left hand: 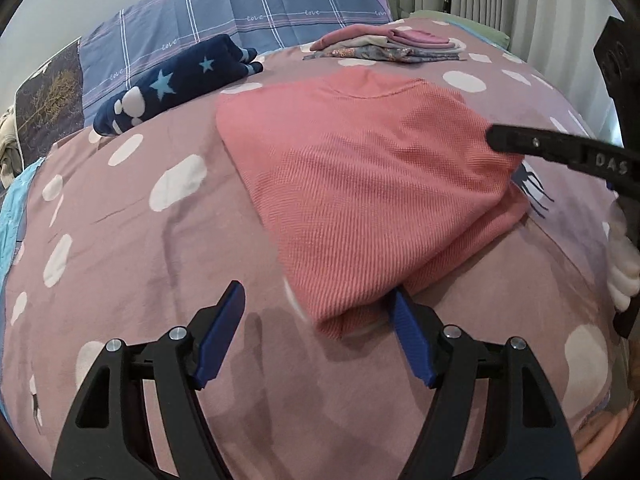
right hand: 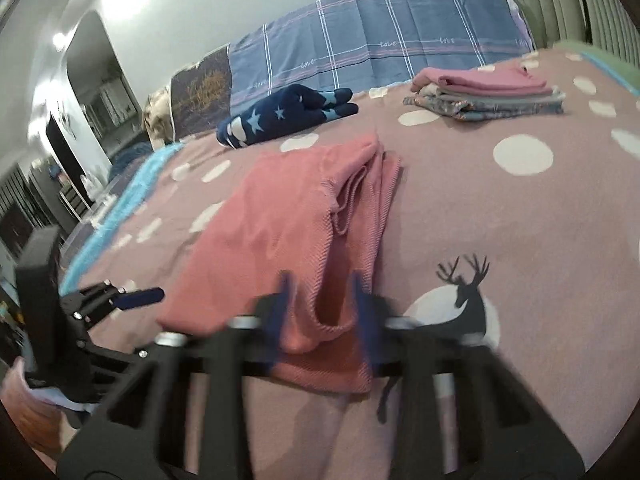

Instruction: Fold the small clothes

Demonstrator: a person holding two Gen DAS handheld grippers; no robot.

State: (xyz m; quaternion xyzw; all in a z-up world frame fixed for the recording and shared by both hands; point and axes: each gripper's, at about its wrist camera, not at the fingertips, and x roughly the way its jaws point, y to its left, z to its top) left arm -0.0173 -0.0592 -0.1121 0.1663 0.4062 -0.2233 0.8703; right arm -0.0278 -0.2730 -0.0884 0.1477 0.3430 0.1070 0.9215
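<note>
Around the pink top [left hand: 360, 184] we saw plenty of bare spread [left hand: 152, 248] to move across: open spotted cloth to its left and toward the camera, and a strip on its right where a deer print [right hand: 464, 300] showed. The top lay partly folded near the middle of the bed, its left edge running straight and diagonal, its near corner doubled over into a thick lip. Farther back, well apart from it, sat a navy star-print garment [left hand: 176, 84] on the left and a stack of folded clothes [left hand: 392, 46] on the right, both close to the plaid pillow [left hand: 240, 12]. A turquoise edge [right hand: 116, 216] marked the bed's left side.

Our left gripper [left hand: 316, 336] stood with its blue pads wide apart, low over the spread; the top's near corner lay between them, and the right pad seemed to be at the cloth's edge, though we could not tell whether it touched. Our right gripper [right hand: 320, 312] was blurred in its own view; its pads looked drawn in on a bunched fold at the top's right near corner, pinching the fabric.
</note>
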